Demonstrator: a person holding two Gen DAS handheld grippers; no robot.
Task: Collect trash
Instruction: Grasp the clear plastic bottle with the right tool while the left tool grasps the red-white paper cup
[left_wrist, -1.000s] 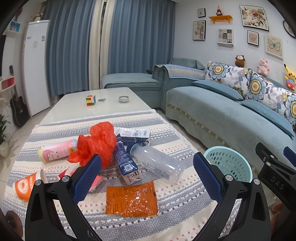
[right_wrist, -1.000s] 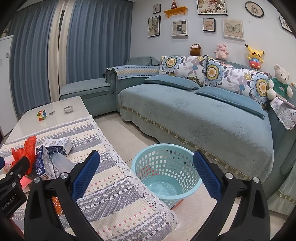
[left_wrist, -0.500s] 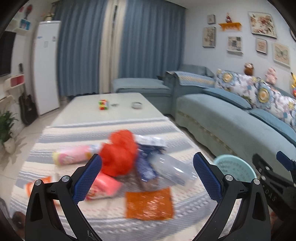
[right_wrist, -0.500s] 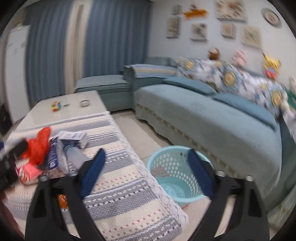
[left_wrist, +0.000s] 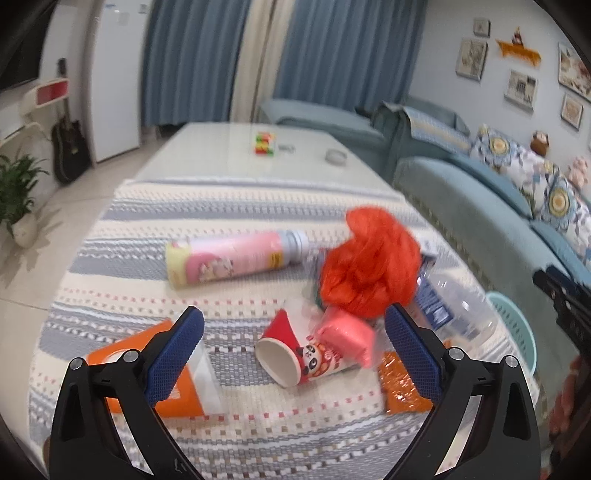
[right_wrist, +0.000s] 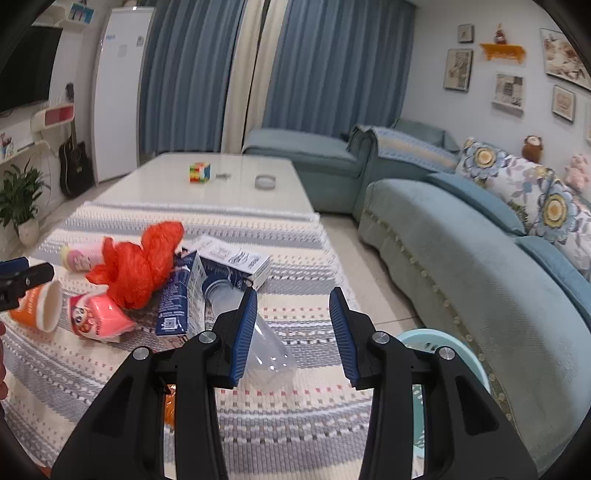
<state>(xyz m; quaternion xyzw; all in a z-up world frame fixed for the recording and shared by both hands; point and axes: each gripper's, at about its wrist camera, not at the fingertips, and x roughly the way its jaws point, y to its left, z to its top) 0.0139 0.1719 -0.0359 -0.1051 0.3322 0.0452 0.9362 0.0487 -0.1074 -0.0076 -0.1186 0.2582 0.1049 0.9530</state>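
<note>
Trash lies piled on the striped tablecloth (left_wrist: 258, 424). My left gripper (left_wrist: 293, 325) is open wide just above a red panda paper cup (left_wrist: 284, 354) and a pink pack (left_wrist: 347, 336). Around them are an orange cup (left_wrist: 122, 354), a pink tube (left_wrist: 236, 258), a crumpled red plastic bag (left_wrist: 369, 262) and an orange wrapper (left_wrist: 402, 384). My right gripper (right_wrist: 293, 299) hovers over the cloth with its jaws closing and nothing pressed between them. A clear bottle (right_wrist: 266, 350) lies by its left finger (right_wrist: 245, 325), next to a blue carton (right_wrist: 181, 295).
A light blue basket (right_wrist: 443, 343) stands on the floor right of the table, beside the blue sofa (right_wrist: 480, 266). A puzzle cube (right_wrist: 199, 172) and a small round dish (right_wrist: 265, 181) sit on the far bare tabletop. A guitar and a plant stand at far left.
Both views have swung left, away from the basket and onto the trash pile. The right jaws have narrowed a lot. My left gripper has come closer to the cups, still wide.
</note>
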